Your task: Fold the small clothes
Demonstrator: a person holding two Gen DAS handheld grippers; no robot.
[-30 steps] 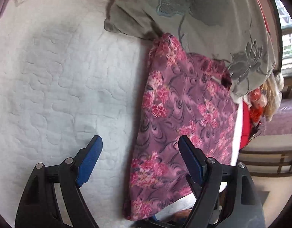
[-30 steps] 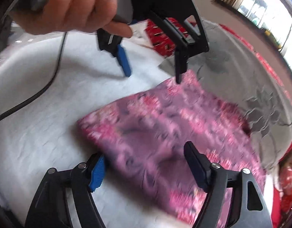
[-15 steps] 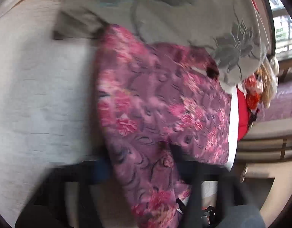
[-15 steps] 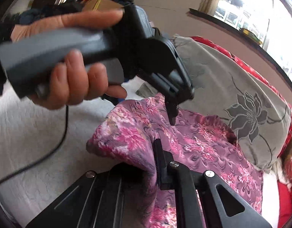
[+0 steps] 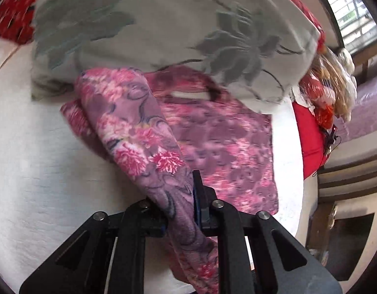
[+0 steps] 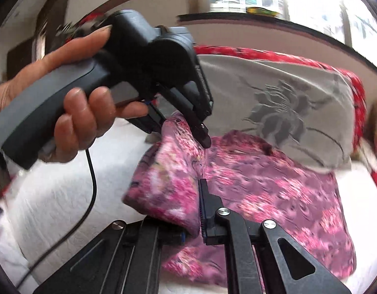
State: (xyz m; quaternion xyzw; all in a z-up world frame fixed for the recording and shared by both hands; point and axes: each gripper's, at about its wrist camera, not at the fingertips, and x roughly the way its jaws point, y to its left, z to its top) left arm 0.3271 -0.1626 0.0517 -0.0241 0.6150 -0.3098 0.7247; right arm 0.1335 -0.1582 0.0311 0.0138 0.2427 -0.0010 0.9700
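Note:
A small purple garment with pink flowers [image 5: 225,142] lies on the white quilted bed [image 5: 29,171], its far edge against a grey pillow. My left gripper [image 5: 181,196] has one edge of it between its jaws, which are closing, and that edge is lifted and draped over the flat part. In the right wrist view the garment [image 6: 262,186] is raised along its left side. My right gripper [image 6: 195,210] is shut on the near corner. The left gripper [image 6: 186,132], held by a hand [image 6: 73,112], pinches the far corner.
A grey pillow with a flower pattern [image 5: 188,24] lies behind the garment, seen too in the right wrist view as the pillow [image 6: 286,103]. Red fabric [image 5: 311,142] lies at the bed's right edge. A black cable [image 6: 90,183] hangs from the left gripper over the quilt.
Both grippers went from open over the flat garment to shut on its left edge. They have lifted that edge and carried it up and toward the right, over the rest of the garment.

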